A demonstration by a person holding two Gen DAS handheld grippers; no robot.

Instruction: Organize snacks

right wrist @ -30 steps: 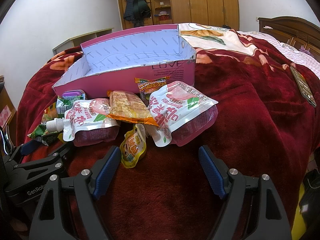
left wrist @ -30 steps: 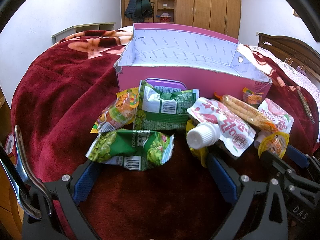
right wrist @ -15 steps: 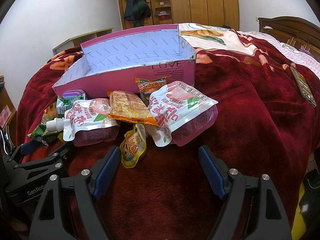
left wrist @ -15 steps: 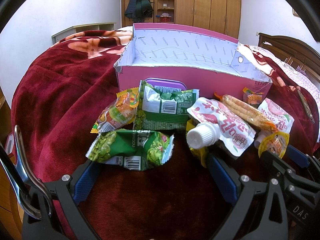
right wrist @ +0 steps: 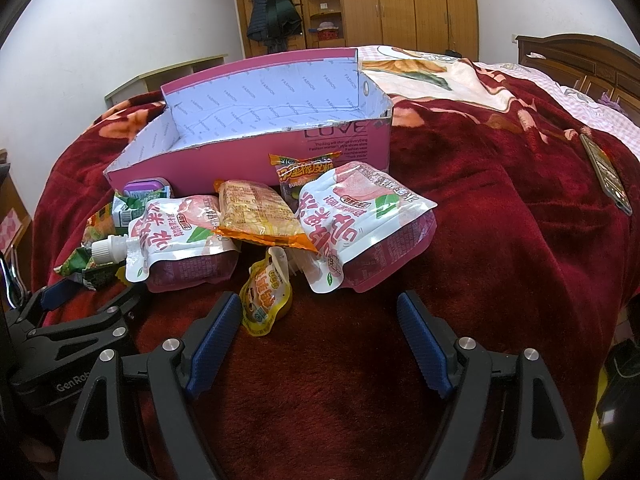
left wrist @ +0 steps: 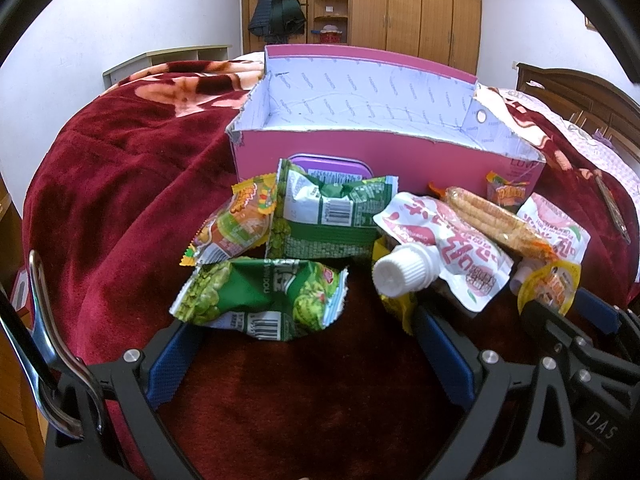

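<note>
- On a dark red blanket (right wrist: 500, 240) spread over a bed, we see a heap of snack packets lying just in front of an open pink box (right wrist: 256, 160), whose pale printed lining shows nothing inside from either view.
- At the bottom of the left wrist view, our left gripper (left wrist: 308, 344) stands wide open with nothing between its blue pads; a green pea packet (left wrist: 260, 300) lies just beyond its tips, at centre frame.
- Behind that packet, a second green packet (left wrist: 332, 216) leans against the box's front wall, with a yellow-orange candy packet (left wrist: 236, 224) to its left and a purple-lidded tub (left wrist: 328, 162) touching the box behind it.
- At centre right of the same view, a white-capped spout pouch (left wrist: 440, 248) points its cap toward us, a long orange biscuit packet (left wrist: 492, 220) lying across it.
- At the bottom of the right wrist view, our right gripper (right wrist: 320, 332) also stands wide open and holds nothing; a small yellow jelly pouch (right wrist: 266, 296) sits just beside its left pad.
- Above it, at centre frame, a larger pink-and-white pouch (right wrist: 360, 228) rests beside the biscuit packet, with a small burger-print packet (right wrist: 306, 172) propped against the box.
- At the right edge, a phone (right wrist: 606, 176) lies well apart on the blanket.
</note>
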